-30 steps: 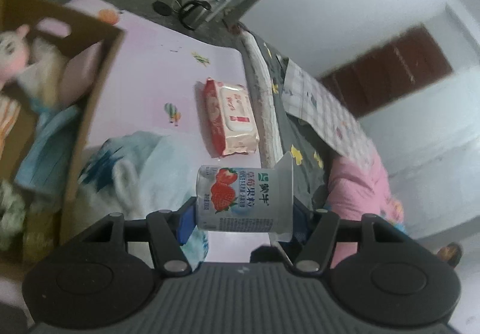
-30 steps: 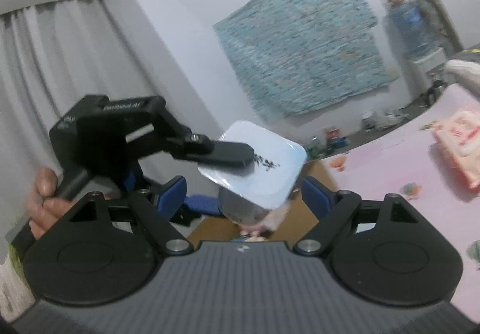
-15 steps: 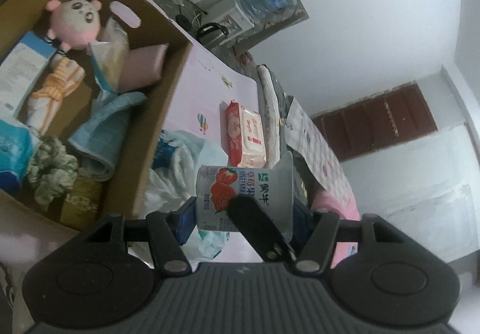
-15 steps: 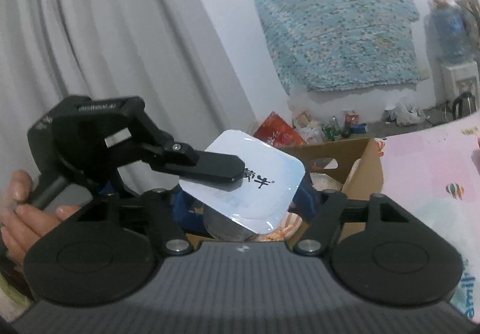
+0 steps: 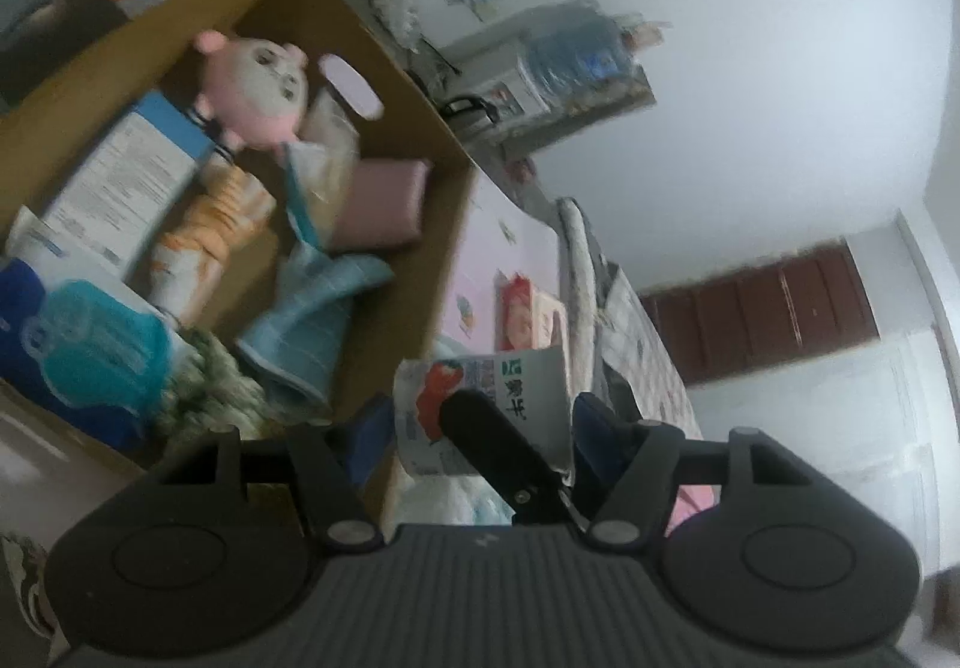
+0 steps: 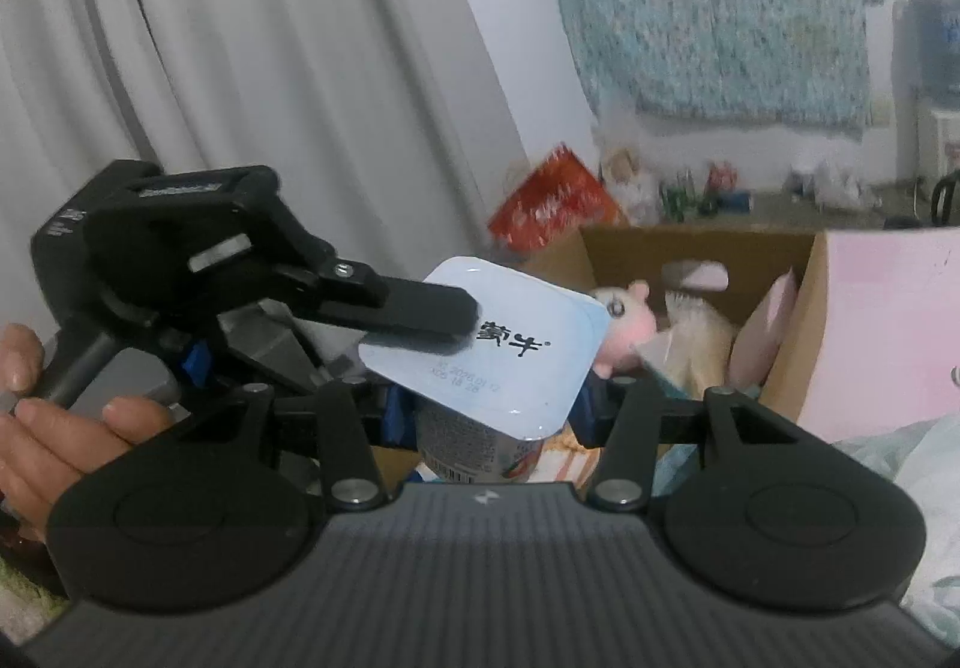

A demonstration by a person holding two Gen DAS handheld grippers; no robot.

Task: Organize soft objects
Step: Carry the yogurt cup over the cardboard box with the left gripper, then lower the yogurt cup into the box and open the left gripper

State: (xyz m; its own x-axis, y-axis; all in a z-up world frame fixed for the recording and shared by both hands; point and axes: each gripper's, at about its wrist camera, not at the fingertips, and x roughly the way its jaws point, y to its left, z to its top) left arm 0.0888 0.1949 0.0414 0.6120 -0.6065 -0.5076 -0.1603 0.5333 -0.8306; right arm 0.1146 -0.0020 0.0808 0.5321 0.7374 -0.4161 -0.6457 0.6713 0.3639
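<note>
**Readable print: mostly the yogurt cup**

On the foil lid of the yogurt cup [image 6: 504,344] you can read two black Chinese characters, 蒙牛, upside down from the right wrist view. Beneath them a stamped date line begins with 2026; the rest of it is too small for you to trust. A barcode shows on the cup's wall below the lid, digits unreadable.

From the left wrist view, the cup's side [image 5: 480,410] shows you the same 蒙牛 brand in green beside a strawberry picture. The blue-and-white box [image 5: 120,182] in the cardboard carton carries blocks of fine print that you cannot make out.
</note>
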